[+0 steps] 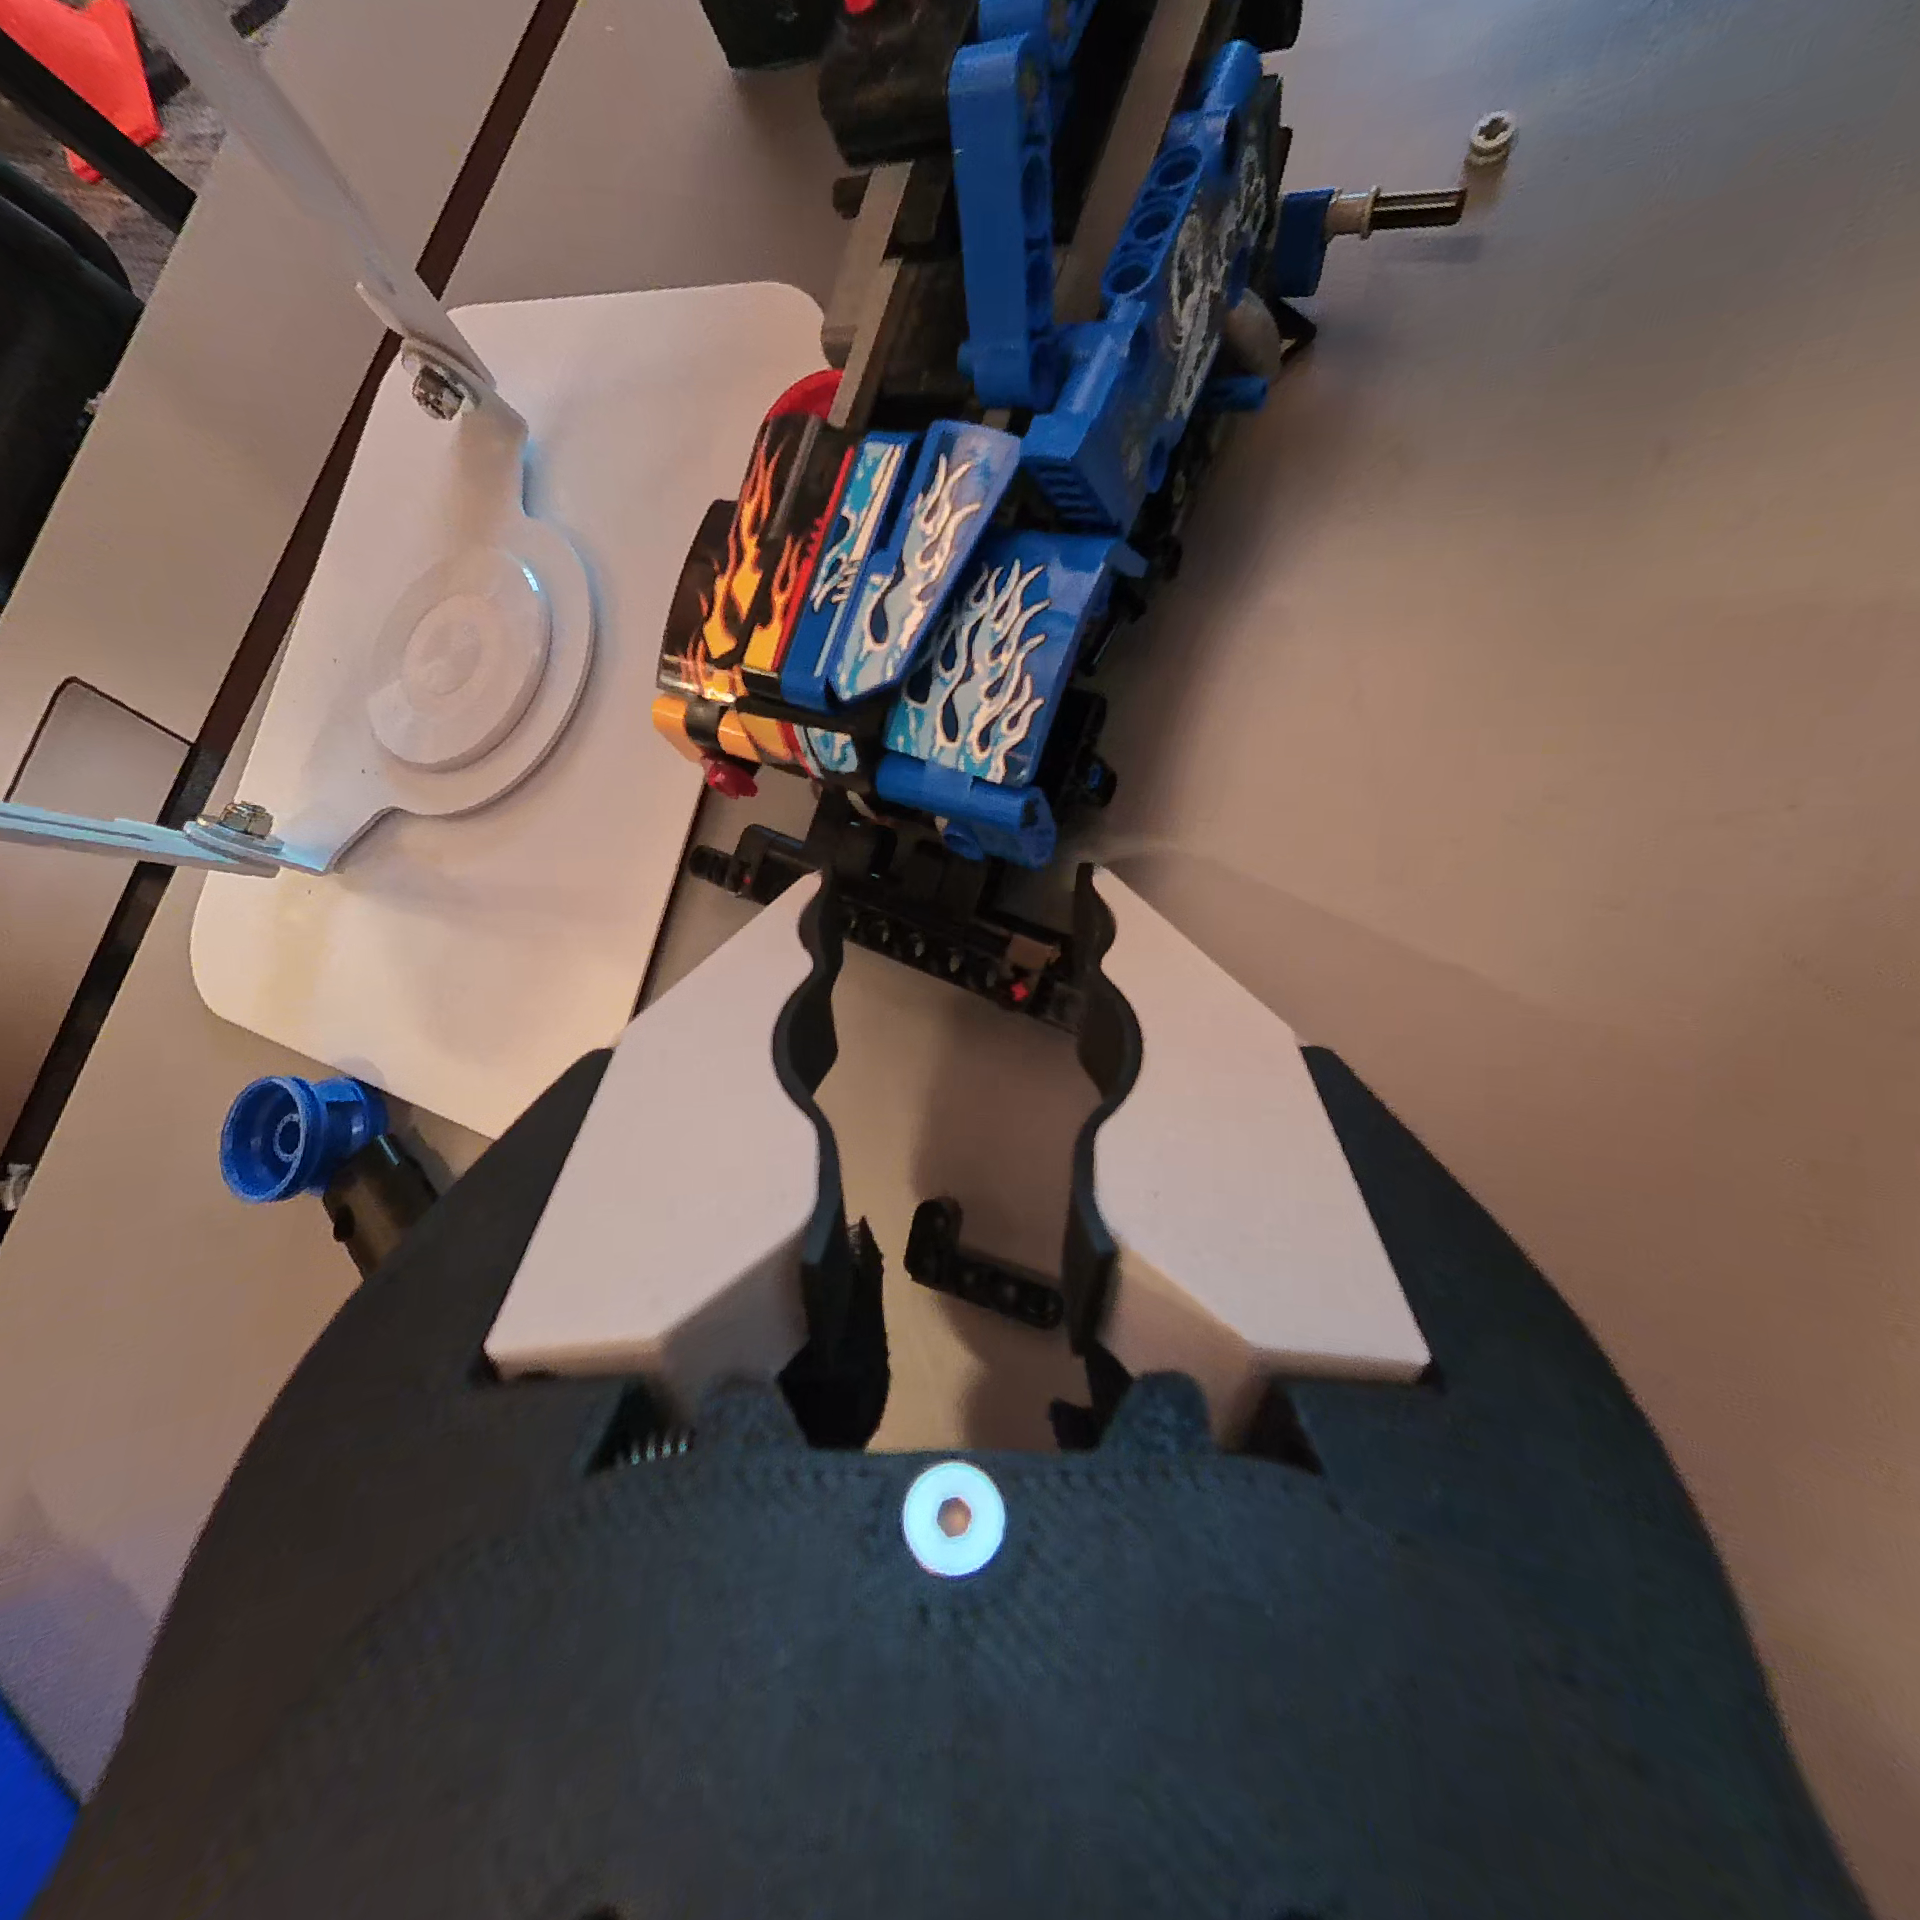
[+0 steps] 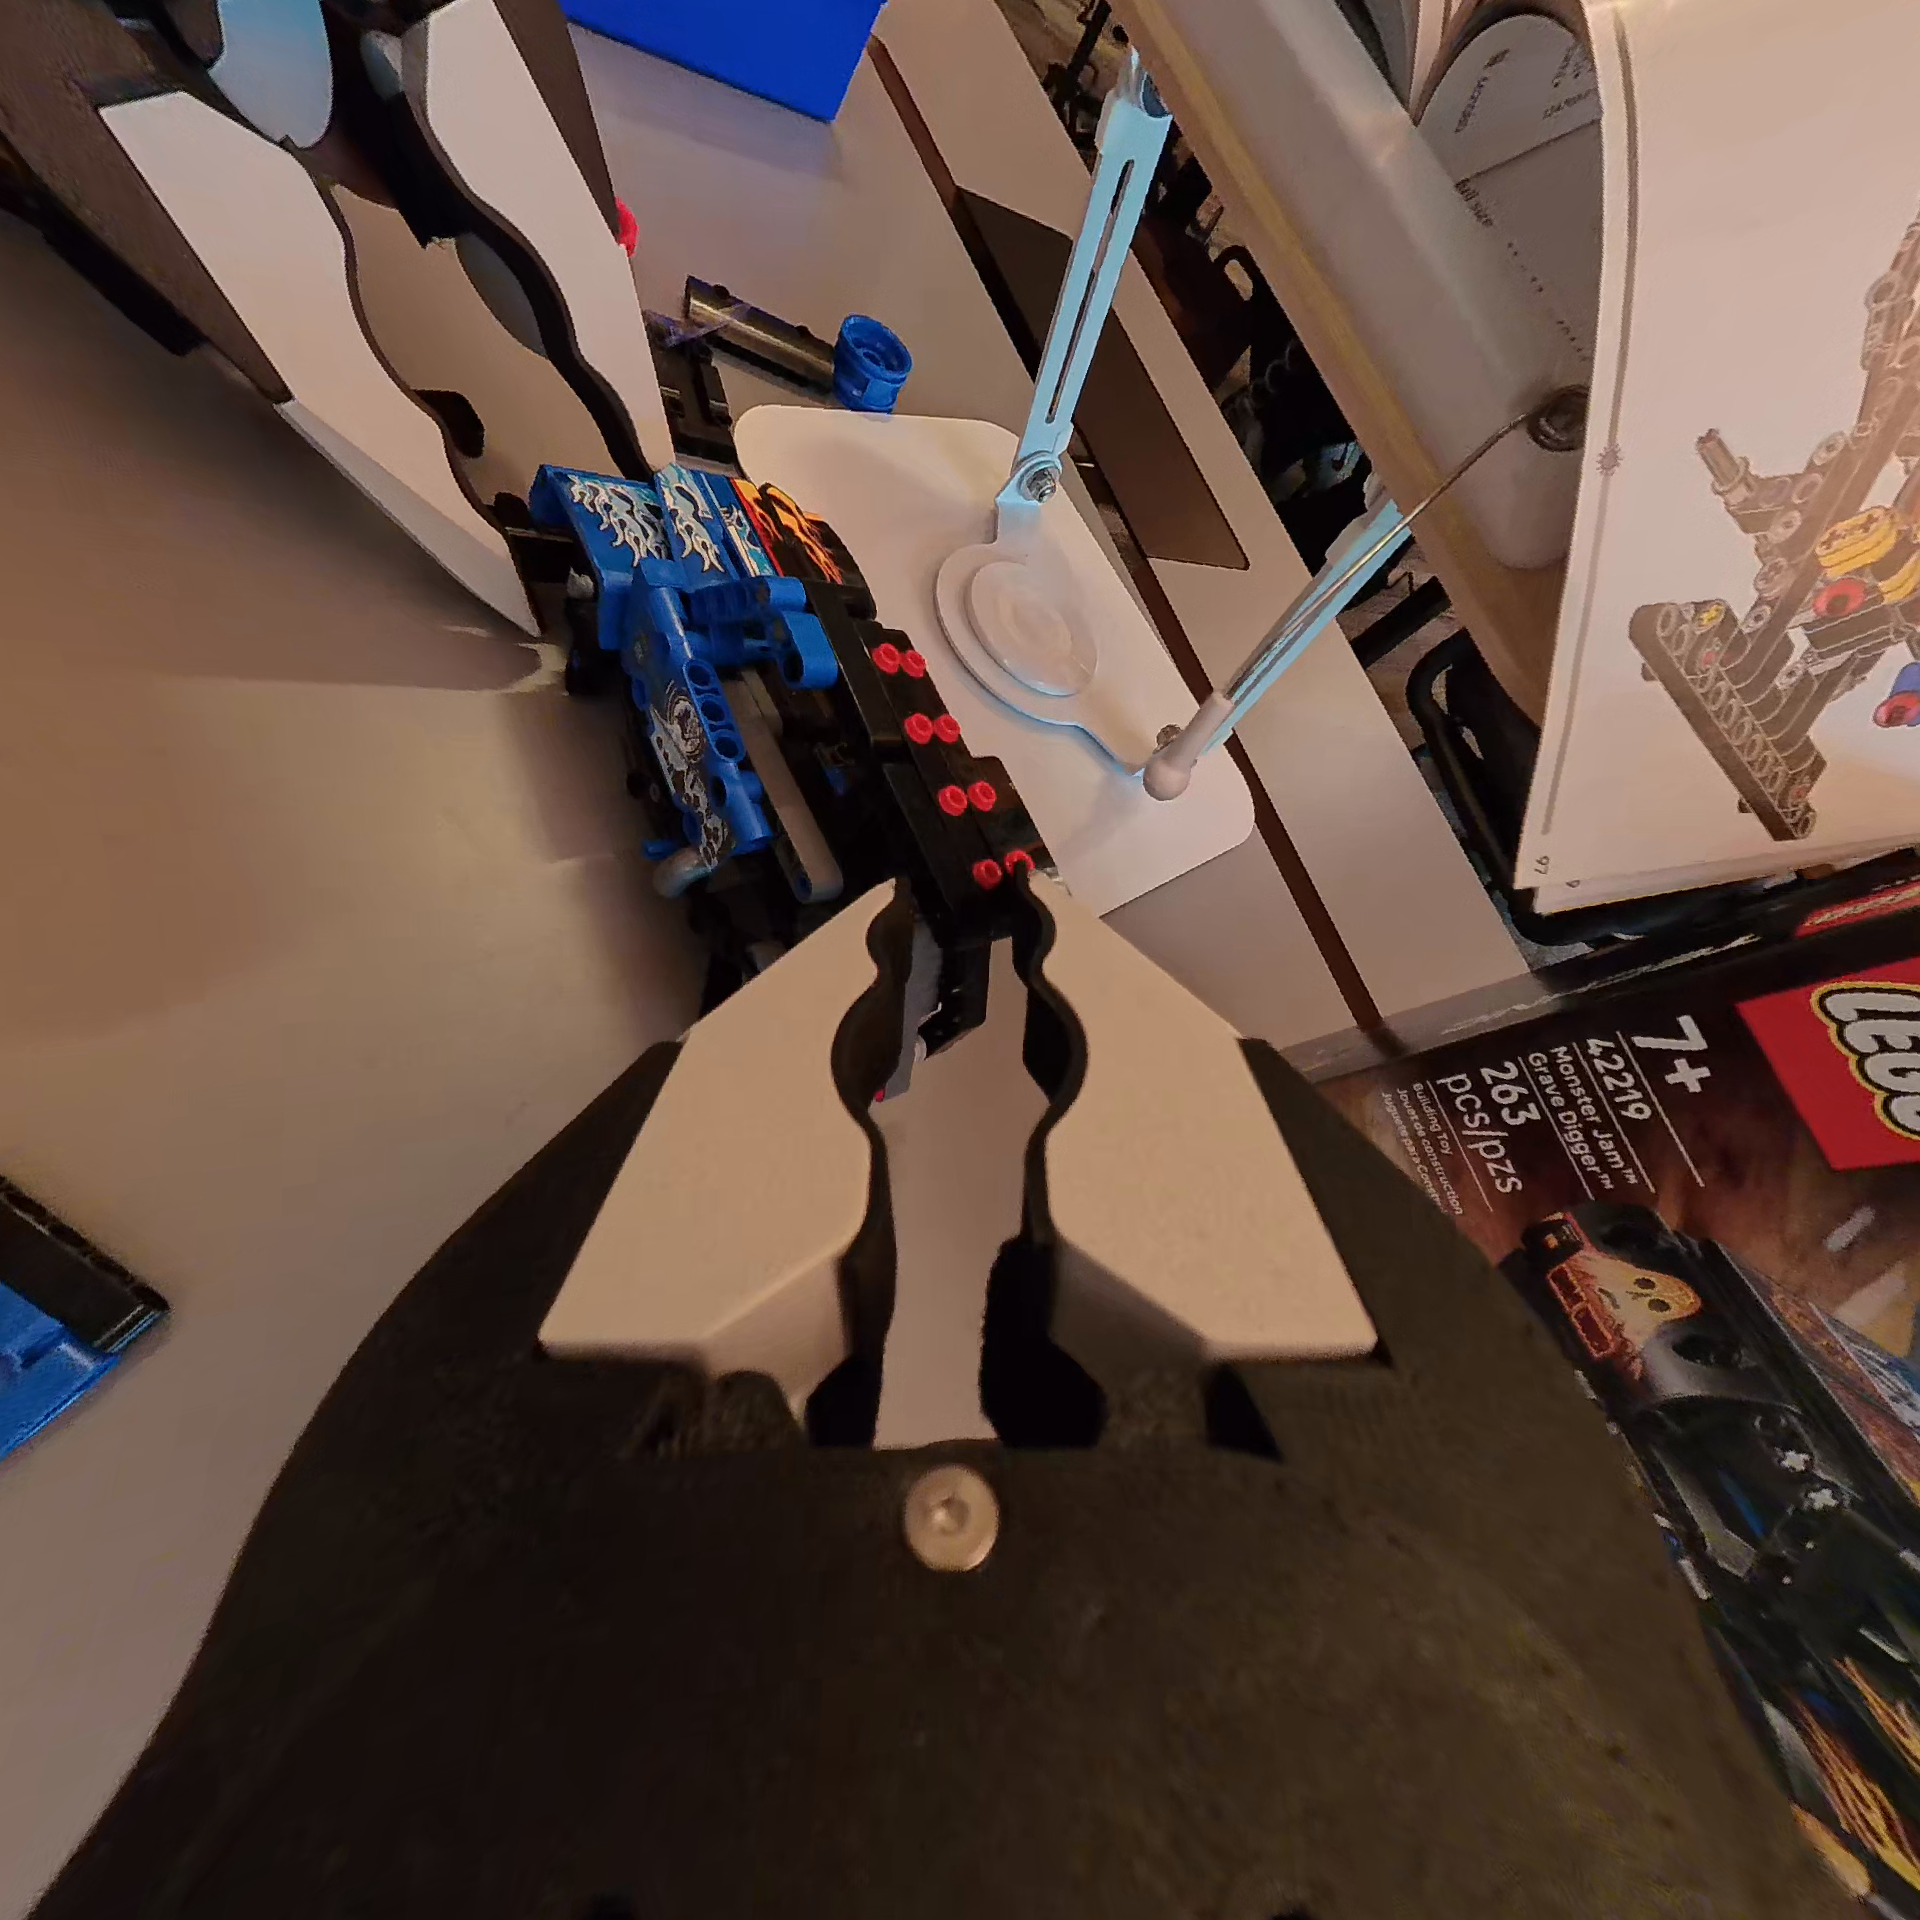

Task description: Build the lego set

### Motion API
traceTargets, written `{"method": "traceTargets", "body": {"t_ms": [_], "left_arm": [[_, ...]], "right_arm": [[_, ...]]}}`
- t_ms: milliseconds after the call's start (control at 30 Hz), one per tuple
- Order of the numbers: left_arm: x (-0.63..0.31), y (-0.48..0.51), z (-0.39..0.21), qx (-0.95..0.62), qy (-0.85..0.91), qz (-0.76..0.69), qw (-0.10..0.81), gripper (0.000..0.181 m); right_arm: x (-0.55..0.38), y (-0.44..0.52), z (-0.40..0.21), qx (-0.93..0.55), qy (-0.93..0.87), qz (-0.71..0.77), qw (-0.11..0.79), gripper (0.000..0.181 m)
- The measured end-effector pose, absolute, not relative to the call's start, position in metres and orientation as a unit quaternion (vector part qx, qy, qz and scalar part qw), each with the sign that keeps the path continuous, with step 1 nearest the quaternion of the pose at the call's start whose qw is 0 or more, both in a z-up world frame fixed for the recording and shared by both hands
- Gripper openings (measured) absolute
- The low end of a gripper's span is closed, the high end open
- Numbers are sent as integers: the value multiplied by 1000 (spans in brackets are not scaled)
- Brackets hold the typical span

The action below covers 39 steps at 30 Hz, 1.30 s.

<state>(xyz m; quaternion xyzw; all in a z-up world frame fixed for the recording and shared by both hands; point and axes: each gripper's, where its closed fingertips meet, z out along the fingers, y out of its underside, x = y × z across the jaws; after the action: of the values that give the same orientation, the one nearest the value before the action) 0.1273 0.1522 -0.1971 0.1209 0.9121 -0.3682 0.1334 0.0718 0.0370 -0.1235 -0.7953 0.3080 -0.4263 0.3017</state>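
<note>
Lying on the worktop (image 1: 1558, 727), the lego model (image 1: 935, 623) spans both tools — left tool (image 1: 951, 894) clamped on its black front end, right tool (image 2: 956, 894) clamped on its red-pinned black rear.

— What do things rest on?

— A pale beige tabletop (image 1: 1558, 831) under warm light, crossed by a dark brown seam (image 1: 312, 520).

— Anything fixed to it?

— A white stand base (image 2: 1143, 831) with slotted metal arms (image 2: 1081, 291) bolted on.

— And beyond the edge?

— Grey carpet (image 1: 62, 177), something orange-red (image 1: 94, 62), too blurred to name.
</note>
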Motion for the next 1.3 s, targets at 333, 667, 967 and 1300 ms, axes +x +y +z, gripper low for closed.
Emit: {"method": "traceTargets", "body": {"t_ms": [333,667,967,1300], "left_arm": [[128,153,-197,122,912,-367,136,42],[128,153,-197,123,912,-367,138,42],[128,152,-197,125,911,-368,139,42],[131,150,-197,111,913,-368,137,46]], "right_arm": [[71,39,-124,-803,288,-450,264,17],[72,38,-124,-803,287,-451,264,17],[72,37,-124,-802,291,-448,268,17],[74,34,-124,-798,302,-439,280,16]]}}
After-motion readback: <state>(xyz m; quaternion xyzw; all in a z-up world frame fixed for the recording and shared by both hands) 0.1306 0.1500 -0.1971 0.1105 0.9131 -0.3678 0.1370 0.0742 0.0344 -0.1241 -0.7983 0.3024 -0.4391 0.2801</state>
